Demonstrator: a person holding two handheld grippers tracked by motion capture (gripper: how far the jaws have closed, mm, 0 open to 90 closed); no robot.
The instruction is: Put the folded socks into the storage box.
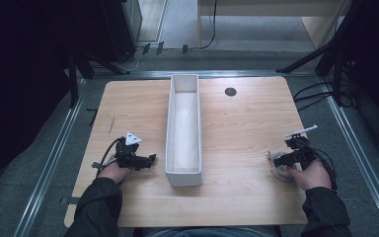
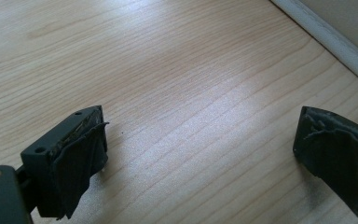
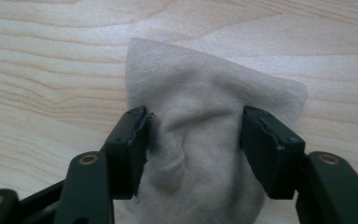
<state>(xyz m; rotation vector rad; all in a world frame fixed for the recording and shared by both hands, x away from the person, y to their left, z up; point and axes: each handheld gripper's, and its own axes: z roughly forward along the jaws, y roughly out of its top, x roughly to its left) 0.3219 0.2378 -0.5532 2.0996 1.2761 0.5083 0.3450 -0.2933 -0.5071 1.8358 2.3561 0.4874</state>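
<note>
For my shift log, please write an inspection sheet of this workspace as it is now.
Surface: wooden table, one dark round hole at its far side.
Job's things: long white bin at centre; pale cloth on the right.
Clutter: nothing seen.
Grippers: left tongs open over bare wood; right tongs closing around the cloth, grip uncertain.
Cables: black cables on the floor, right.
Surroundings: dark stands, grey floor.
</note>
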